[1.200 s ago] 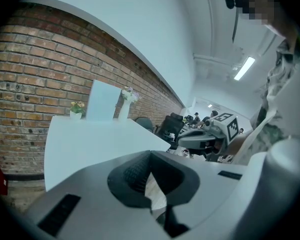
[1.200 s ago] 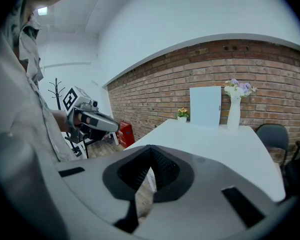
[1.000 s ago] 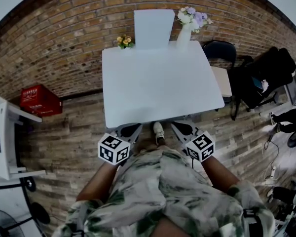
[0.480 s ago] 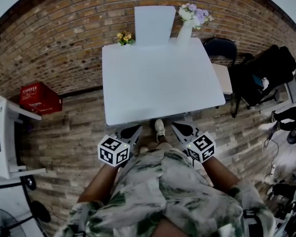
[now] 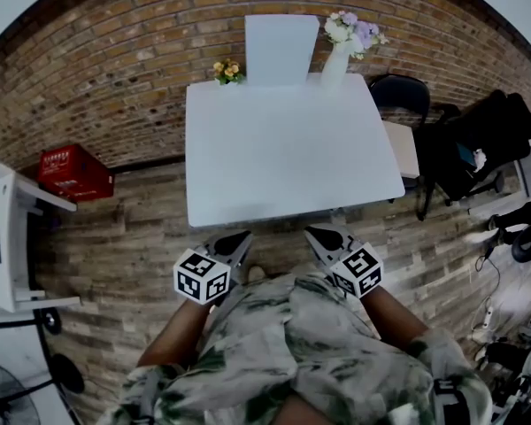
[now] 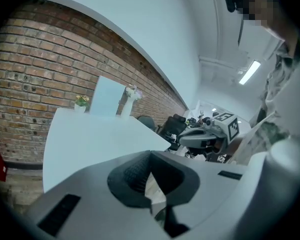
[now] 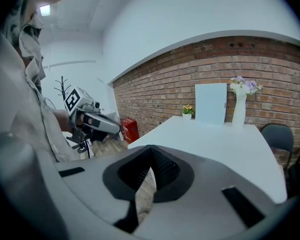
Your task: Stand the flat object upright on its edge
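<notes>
A flat pale-blue board (image 5: 279, 50) stands upright at the far edge of the white table (image 5: 288, 158), leaning against the brick wall. It also shows in the left gripper view (image 6: 106, 96) and the right gripper view (image 7: 210, 103). My left gripper (image 5: 242, 236) is shut and empty, held short of the table's near edge, close to the person's body. My right gripper (image 5: 312, 233) is beside it, also shut with nothing in it. Each one's closed jaws fill its own view: left gripper (image 6: 149, 156), right gripper (image 7: 151, 149).
A white vase of flowers (image 5: 336, 58) stands right of the board and a small pot of yellow flowers (image 5: 227, 72) left of it. A dark chair (image 5: 398, 91) and black bags (image 5: 473, 144) are to the table's right. A red crate (image 5: 71, 173) sits on the floor at left.
The white shoe that showed between the two grippers below the table edge is no longer there. Both grippers stay shut and have hardly moved.
</notes>
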`<act>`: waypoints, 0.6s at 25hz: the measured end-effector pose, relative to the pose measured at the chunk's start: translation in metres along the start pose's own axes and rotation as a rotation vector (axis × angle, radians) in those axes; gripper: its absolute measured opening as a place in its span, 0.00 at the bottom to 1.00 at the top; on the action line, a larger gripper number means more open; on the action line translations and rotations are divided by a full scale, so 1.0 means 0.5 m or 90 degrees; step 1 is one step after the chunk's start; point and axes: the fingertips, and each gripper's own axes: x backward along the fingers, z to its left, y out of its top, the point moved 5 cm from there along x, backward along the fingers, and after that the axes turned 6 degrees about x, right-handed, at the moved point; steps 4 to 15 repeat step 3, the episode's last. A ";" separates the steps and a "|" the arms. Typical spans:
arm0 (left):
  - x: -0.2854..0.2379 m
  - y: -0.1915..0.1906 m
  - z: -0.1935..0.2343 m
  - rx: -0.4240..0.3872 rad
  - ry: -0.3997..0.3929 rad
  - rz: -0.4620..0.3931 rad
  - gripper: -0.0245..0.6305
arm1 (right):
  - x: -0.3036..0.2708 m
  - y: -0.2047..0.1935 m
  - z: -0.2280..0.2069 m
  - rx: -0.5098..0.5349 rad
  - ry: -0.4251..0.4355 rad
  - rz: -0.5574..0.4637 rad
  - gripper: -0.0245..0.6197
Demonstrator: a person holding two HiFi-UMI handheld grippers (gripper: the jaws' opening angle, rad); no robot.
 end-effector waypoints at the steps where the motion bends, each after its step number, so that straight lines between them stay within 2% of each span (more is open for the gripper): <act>1: -0.004 0.000 -0.002 0.001 0.003 0.001 0.07 | 0.002 0.002 -0.005 0.002 0.002 -0.002 0.07; 15: -0.012 0.000 -0.006 0.002 0.009 0.003 0.07 | 0.007 0.005 -0.016 0.007 0.006 -0.006 0.07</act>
